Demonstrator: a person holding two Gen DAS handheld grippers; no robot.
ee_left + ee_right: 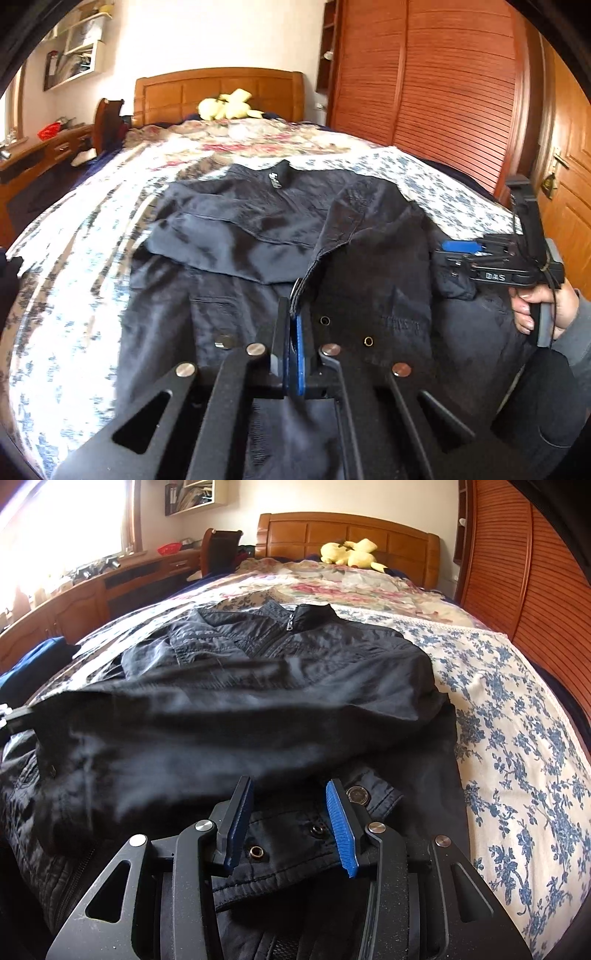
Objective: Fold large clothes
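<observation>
on the floral bed point(517, 709), dark jacket point(258, 686) spread collar-far, limp, slick and fairly light, best pinched at hems or cuffs; left gripper point(293, 354) clamped on a sleeve cuff point(314, 266), right gripper point(291, 823) apart over the snap placket.

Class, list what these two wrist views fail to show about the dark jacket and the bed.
- Left wrist view: black zip-up jacket hem hidden behind left gripper.
- Right wrist view: folded-over sleeve motion-blurred; its cuff unreadable.
- Both views: floral bedspread cut off by the fisheye rim.
</observation>
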